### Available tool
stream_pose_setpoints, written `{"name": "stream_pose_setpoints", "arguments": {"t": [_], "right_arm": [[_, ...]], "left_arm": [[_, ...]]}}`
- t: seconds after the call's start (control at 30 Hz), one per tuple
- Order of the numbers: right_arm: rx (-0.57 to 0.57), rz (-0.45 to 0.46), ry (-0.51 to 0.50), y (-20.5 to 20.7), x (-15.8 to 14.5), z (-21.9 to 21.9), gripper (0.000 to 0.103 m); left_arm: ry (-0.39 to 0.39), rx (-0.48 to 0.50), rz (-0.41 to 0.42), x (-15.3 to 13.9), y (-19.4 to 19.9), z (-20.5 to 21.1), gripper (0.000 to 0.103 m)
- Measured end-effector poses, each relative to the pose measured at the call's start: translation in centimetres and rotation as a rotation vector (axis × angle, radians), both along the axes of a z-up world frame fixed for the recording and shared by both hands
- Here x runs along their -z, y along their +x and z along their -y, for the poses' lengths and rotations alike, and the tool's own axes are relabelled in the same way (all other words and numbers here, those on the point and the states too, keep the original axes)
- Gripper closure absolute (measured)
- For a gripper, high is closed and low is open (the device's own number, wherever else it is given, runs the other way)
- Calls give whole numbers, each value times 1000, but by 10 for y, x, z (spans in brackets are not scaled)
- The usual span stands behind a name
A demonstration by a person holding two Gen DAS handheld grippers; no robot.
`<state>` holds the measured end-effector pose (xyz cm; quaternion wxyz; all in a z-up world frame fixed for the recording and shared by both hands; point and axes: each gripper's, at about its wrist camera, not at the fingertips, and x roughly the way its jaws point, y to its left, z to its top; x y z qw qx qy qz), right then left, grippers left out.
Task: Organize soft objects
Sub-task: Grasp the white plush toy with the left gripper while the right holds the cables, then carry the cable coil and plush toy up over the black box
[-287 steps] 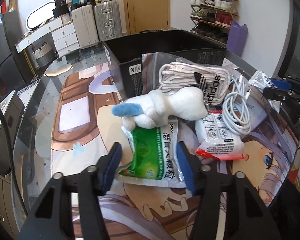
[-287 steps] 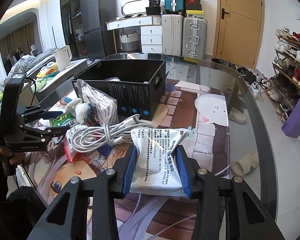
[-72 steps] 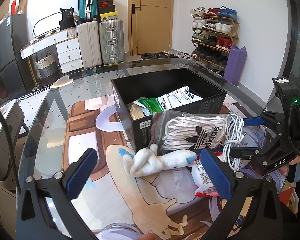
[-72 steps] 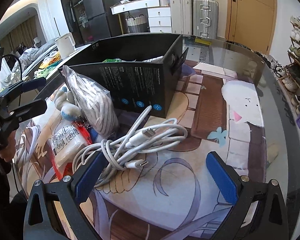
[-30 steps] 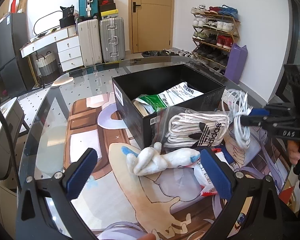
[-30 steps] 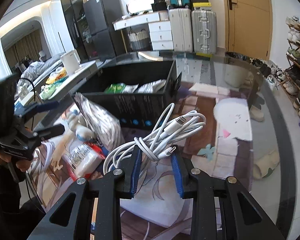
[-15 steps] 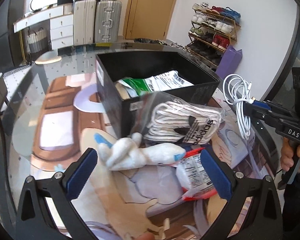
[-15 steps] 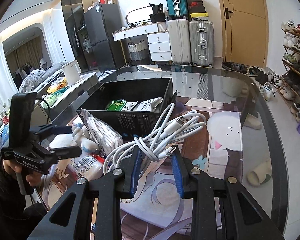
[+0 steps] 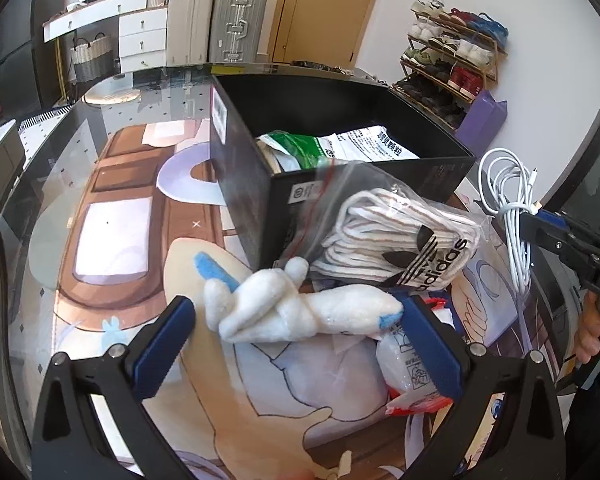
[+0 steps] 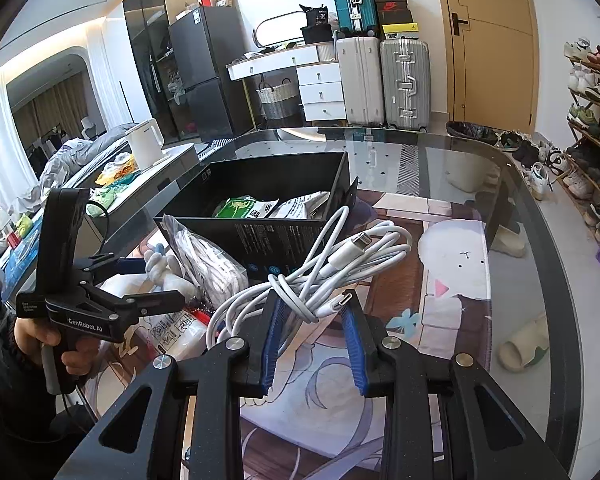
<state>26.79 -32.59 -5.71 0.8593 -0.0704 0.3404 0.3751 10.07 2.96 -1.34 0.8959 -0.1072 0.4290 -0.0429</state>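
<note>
The right gripper [image 10: 314, 330] is clenched on a bundled white cable [image 10: 332, 264], which is held clear of the table [image 10: 520, 208] with its loops spilling out ahead of the fingers. The left gripper [image 9: 296, 340] is spread wide and grips nothing; a white plush toy [image 9: 300, 312] lies on the mat between its fingers. Just beyond the toy a bag of socks [image 9: 400, 240] is leaned against the black box [image 9: 244, 168], where two packets [image 9: 332, 148] are seen inside

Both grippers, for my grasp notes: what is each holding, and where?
Right gripper: bundled white charging cable, pinched at its wrapped middle. Left gripper: nothing; open around the white plush toy.
</note>
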Motion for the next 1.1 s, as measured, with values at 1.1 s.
{"name": "stream_pose_setpoints", "arguments": {"t": [1.1], "right_arm": [[13, 117, 61, -11, -31, -5, 73]], "left_arm": [[48, -50, 262, -78, -31, -18, 13]]}}
